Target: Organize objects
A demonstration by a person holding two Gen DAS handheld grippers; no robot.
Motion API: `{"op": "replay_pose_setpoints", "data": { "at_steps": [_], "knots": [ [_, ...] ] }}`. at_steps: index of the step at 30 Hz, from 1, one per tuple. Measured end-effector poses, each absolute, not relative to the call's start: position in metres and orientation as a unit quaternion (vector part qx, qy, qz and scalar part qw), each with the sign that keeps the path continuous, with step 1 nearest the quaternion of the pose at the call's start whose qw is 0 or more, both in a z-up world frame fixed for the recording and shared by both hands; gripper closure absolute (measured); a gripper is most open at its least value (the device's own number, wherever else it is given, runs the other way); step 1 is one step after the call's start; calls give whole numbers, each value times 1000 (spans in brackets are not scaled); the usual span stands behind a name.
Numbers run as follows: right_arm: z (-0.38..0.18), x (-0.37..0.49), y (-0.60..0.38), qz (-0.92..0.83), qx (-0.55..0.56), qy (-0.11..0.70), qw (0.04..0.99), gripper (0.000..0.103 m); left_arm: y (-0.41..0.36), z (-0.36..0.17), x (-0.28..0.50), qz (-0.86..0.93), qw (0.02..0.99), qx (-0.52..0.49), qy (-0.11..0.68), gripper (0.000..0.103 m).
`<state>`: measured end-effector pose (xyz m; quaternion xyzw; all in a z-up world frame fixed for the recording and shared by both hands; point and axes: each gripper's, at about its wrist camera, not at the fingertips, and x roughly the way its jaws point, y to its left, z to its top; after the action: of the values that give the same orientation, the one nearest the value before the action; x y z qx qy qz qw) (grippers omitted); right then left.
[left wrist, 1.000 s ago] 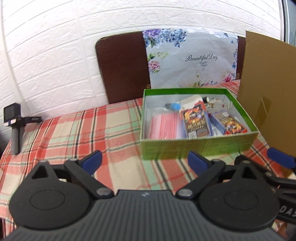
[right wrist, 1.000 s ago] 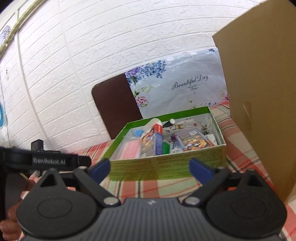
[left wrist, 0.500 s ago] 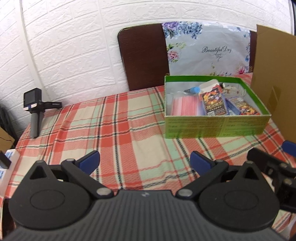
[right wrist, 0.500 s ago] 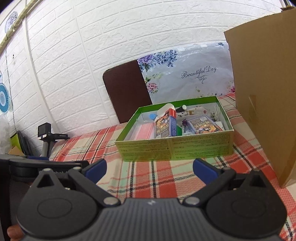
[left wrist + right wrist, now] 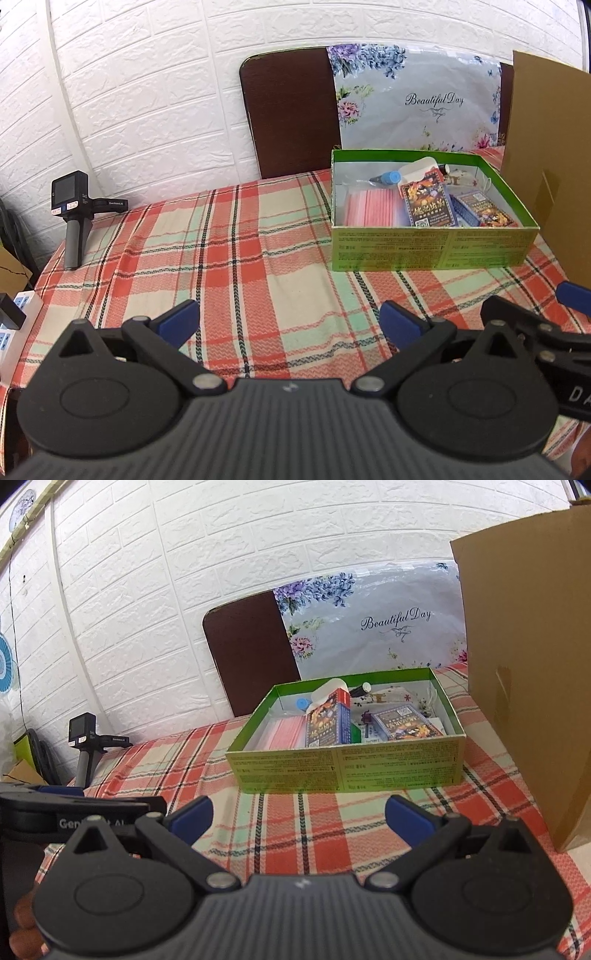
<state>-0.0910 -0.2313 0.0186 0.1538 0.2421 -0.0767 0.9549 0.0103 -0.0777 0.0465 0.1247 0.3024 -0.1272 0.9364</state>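
both the left gripper [image 5: 289, 322] and right gripper [image 5: 298, 816] hover empty over the plaid tabletop [image 5: 236, 258], jaws spread wide. only the right view shows a fingertip [image 5: 22, 912]. the filled green box [image 5: 428, 247] sits near the far right corner, beside a cardboard box [image 5: 528, 672], before a white brick wall [image 5: 147, 74].

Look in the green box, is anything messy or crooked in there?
A bit, yes. In the green box, one dark card pack stands tilted on its edge, leaning up above the pink stack, while another pack lies flatter beside it. Small things are jumbled at the back. Nothing has spilled onto the checked tablecloth.
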Motion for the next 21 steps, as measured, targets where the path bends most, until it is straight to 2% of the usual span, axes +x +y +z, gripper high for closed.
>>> {"op": "replay_pose_setpoints", "data": {
  "at_steps": [21],
  "knots": [
    [8,-81,-245,-96,169,244,950,0,-81,46,13,-120,938,131,297,0]
  ]
}}
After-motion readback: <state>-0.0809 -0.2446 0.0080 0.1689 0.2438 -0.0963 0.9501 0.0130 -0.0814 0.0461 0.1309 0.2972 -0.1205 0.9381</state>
